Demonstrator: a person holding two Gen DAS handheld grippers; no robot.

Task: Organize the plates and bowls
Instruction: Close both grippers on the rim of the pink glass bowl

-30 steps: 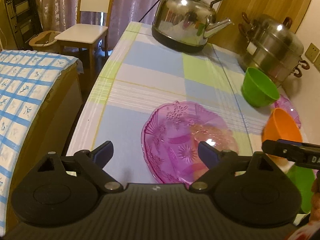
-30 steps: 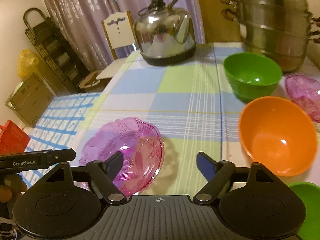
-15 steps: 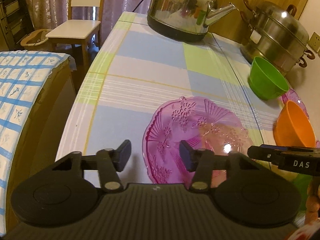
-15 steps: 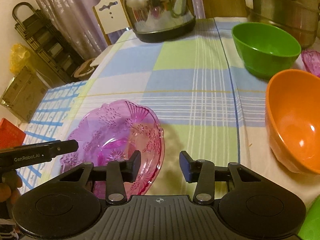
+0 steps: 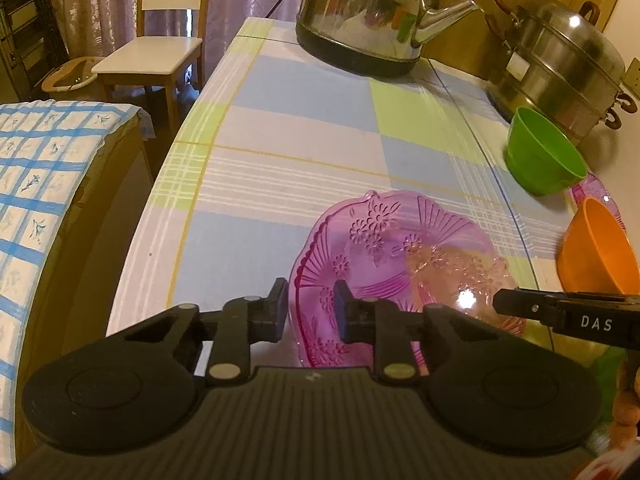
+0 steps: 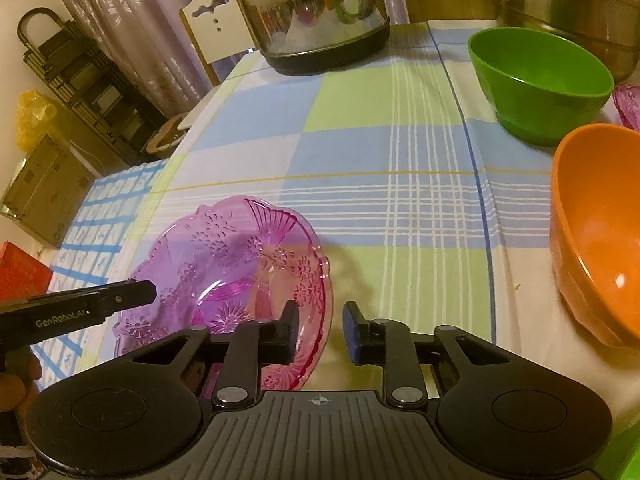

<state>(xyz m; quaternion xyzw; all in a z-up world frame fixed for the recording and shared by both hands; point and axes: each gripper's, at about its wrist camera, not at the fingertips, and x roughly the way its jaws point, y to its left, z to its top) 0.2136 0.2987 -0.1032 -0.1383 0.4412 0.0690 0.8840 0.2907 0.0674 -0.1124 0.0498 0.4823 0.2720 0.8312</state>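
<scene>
Pink glass plate [image 5: 404, 264] gripped at both rims

Both grippers' fingers have just been closing: left gripper [image 5: 310, 310] and right gripper [image 6: 320, 332] each straddle its near rim, seemingly pinching. Beyond the plate, green bowl [image 6: 540, 84] and orange bowl [image 6: 596, 232] sit unstacked on the counter [image 6: 360, 152]; sorting looks barely begun.

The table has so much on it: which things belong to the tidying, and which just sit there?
Job: pink glass plate, its rim between both claws; green plastic bowl; orange plastic bowl.
Lying about: steel kettle; steel steamer pot; white chair.
</scene>
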